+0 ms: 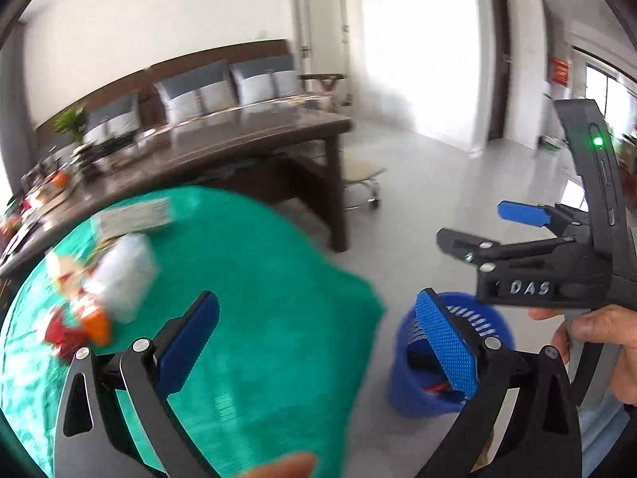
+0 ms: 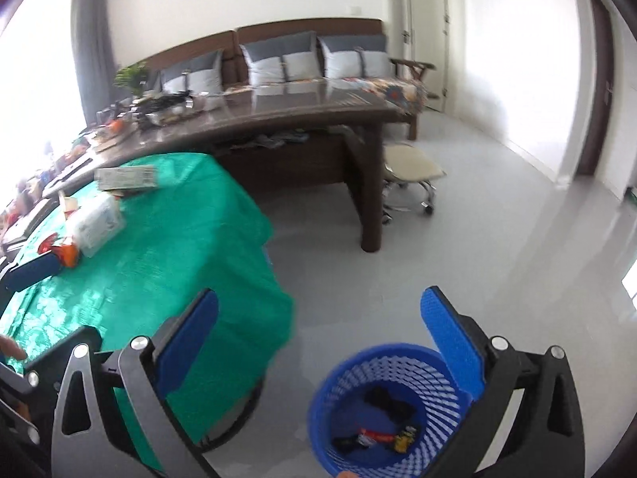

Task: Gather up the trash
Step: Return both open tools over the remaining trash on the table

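- The blue plastic wastebasket (image 2: 382, 410) is our landmark: round, lattice-walled, standing on glossy pale grey floor tiles (image 2: 458, 247).
- Down inside it lie the collected scraps: a dark crumpled piece (image 2: 392, 398), a red-and-white wrapper (image 2: 372, 436) and a small yellow-black one (image 2: 406, 438).
- Left of the wastebasket, a table under a shiny, wrinkled green cloth (image 2: 167, 247); the cloth's corner drapes down just beside the basket.
- On that cloth, well away from the basket, more litter waits: a clear crinkly plastic pack (image 2: 95, 223), an orange-red carton (image 2: 65, 253) and a flat printed box (image 2: 127, 177).
- Beyond the wastebasket stands a dark polished wooden table (image 2: 278, 119), a cream wheeled stool (image 2: 414, 167) by its leg, and a cushioned wooden sofa (image 2: 318, 59) behind.
- To the basket's right the floor runs open toward the doorways.
- The right gripper (image 2: 318, 358) hangs above the basket, ribbed blue pads spread wide, nothing between them.
- The left gripper (image 1: 314, 350) is spread just as wide, and empty, one pad over the green cloth, the other over the basket rim.
- In the left wrist view, a hand (image 1: 597, 354) grips the right gripper's black handle above the basket.
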`<state>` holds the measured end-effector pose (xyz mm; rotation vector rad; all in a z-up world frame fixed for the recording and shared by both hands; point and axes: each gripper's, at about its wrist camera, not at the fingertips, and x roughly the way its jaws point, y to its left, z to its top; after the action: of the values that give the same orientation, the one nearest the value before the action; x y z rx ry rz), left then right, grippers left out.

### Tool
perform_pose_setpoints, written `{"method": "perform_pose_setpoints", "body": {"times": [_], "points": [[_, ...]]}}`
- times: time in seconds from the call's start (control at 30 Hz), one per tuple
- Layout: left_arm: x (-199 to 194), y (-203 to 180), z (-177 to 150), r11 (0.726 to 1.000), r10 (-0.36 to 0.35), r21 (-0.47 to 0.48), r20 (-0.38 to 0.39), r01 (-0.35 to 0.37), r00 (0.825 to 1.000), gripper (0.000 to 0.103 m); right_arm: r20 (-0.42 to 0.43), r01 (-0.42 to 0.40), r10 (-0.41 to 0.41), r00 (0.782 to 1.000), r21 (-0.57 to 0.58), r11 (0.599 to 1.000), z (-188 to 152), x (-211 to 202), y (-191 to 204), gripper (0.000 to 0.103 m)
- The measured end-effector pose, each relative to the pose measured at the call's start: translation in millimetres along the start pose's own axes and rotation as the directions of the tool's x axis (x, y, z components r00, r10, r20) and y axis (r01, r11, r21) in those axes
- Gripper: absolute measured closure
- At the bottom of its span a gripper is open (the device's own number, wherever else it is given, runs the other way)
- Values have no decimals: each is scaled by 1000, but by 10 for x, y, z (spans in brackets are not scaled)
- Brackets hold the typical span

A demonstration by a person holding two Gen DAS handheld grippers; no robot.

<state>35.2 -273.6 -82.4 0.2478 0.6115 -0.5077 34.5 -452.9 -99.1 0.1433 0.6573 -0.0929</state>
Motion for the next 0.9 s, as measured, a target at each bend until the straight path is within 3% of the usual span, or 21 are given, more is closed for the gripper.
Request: {"method": "perform_pose_setpoints", "body": {"times": [0.13,0.27,0.43,0.53,0.7,0.9], "points": [[-92,522,-127,995,77,-63,-62,-81,995,5,-13,-39,39,999,-17,999,3,109,455,5],[-115,1012,-290,979,168,-94,-143,-182,975,5,-56,-88,85,995,-51,995,-55,204,971,5],[-174,1544,-544,956,202,-170,-201,-237,958,5,-117,-129,117,986,-99,987,-209,359,1530,5],[-124,1883,-687,932,261,-181,-261,-312,930,5,-139,-140,122,983,-129,982,-252,451,1793,5],[-80,2209,-817,914,255,-238,-294,-329,921,5,-154,-136,113,982,-143,980,-276,592,2000,5],[40,2341,-912,914,227,-250,-334,-319,915,5,-169,-108,79,982,-166,980,-245,708,2079,5]]}}
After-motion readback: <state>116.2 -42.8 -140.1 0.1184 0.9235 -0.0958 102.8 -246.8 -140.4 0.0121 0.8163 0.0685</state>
